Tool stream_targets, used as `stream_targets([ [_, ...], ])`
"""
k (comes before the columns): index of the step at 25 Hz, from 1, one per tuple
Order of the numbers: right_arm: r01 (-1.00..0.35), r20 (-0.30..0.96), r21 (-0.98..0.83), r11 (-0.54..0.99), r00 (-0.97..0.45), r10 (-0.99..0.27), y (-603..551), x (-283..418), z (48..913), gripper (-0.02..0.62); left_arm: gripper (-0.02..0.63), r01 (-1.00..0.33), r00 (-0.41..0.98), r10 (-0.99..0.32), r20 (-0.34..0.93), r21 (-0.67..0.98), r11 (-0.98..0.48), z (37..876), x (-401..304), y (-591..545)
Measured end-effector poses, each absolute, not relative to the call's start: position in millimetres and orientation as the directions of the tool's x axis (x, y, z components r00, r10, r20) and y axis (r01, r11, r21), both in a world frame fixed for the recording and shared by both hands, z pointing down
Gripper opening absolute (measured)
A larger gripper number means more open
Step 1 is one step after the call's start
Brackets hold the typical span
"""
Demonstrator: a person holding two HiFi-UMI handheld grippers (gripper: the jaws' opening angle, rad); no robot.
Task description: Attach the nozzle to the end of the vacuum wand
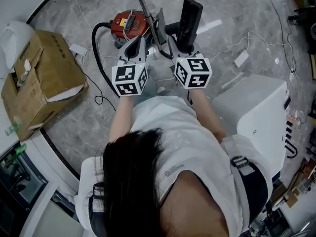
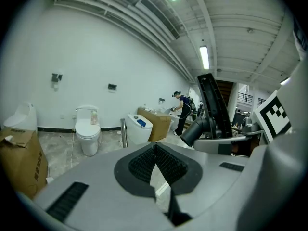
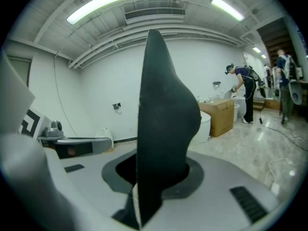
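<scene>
From where I stand, the right gripper is pinching the black nozzle low on its flat body. The broad blade stands up above the jaws. Seen from above, the nozzle hangs just to the right of the red vacuum canister, on the side nearer the person. The left gripper has its ribbed pads pressed together with nothing between them. It sits just on the person's side of the canister, close beside the right one.

The metal wand slants past the right edge of the canister, and its lower end comes down between the two grippers. The nozzle is not on it yet, as far as I can see.

The nozzle looks like hard, smooth plastic. I'd guess it is light, stiff and a little slippery, so a firm pinch on the flat body suits it. From the left gripper's side, its round collar pokes out clear of the jaws, which is right for a part that has to slide over the tube.

The wand is the awkward piece, being long, rigid and likely to swing on its black hose. The free gripper would do best to take it close to its open end and hold it steady for the push.
</scene>
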State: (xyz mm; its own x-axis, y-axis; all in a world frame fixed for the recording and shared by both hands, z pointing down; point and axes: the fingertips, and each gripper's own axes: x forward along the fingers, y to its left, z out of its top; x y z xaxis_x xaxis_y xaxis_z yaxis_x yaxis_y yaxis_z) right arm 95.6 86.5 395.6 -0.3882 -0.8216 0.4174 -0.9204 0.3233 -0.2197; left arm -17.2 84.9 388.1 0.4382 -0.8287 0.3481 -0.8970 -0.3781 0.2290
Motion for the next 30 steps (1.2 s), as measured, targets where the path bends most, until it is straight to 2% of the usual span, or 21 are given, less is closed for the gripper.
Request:
stream_targets([
  [22, -0.950, 0.456, -0.152, 0.274, -0.313, -0.833, -39, 12, 393, 0.106, 0.002, -0.833, 0.545, -0.761, 0.350, 0.327, -0.446, 400, -85, -59],
  [30, -0.967, 0.481, -0.138, 0.216, -0.256, -0.838, -61, 7, 401, 0.106, 0.002, -0.830, 0.552, -0.737, 0.390, 0.340, -0.442, 417, -102, -88],
])
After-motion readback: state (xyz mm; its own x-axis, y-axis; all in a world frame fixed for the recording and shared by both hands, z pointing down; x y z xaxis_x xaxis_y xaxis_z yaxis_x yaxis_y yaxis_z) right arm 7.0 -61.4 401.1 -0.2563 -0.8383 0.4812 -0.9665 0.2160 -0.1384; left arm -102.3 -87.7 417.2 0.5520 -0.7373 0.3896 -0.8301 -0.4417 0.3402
